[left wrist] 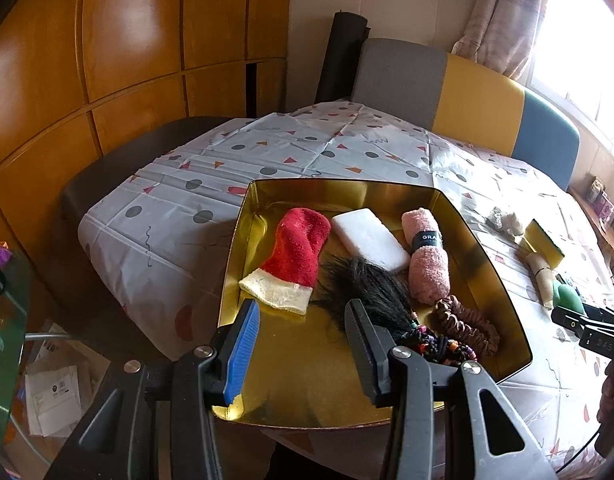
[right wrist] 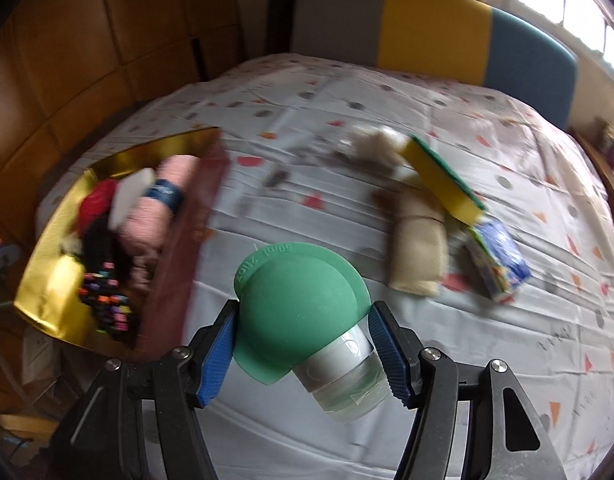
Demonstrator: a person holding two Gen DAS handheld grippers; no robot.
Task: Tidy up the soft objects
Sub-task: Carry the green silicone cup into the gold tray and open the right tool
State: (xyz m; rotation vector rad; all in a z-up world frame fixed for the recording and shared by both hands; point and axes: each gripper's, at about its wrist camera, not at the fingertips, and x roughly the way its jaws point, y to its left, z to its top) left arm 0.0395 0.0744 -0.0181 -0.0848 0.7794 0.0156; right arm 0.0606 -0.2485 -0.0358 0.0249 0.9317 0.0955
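A green silicone bulb on a clear bottle (right wrist: 307, 320) is being clamped between the blue pads of the right gripper (right wrist: 303, 344), one pad (right wrist: 217, 352) being pressed into the green bulb and the other against the silver collar and clear base. The bottle is being held clear of the patterned tablecloth (right wrist: 347, 92), tilted, with its green end pointing away from the fingers. Beyond the right fingertip, a beige rolled cloth (right wrist: 417, 248) is lying on the cloth, with a yellow and green sponge (right wrist: 443, 176) just beyond it and a blue packet (right wrist: 499, 256) beside it. Beyond the left fingertip, the gold tray (right wrist: 47, 272) is being seen, blurred.

The left gripper (left wrist: 303, 344) is being held half open over the near part of the gold tray (left wrist: 347, 188), with nothing between its fingers (left wrist: 243, 344). Just ahead of the left finger, a red sock with a cream cuff (left wrist: 295, 260) is lying in the tray. Ahead of the right finger, a black hair tuft with beaded ties (left wrist: 371, 284) is lying, partly hidden by that finger. Further on, a white block (left wrist: 369, 238) and a pink rolled towel (left wrist: 425, 256) are lying side by side, and a brown scrunchie (left wrist: 467, 324) is lying to the right of the right finger.
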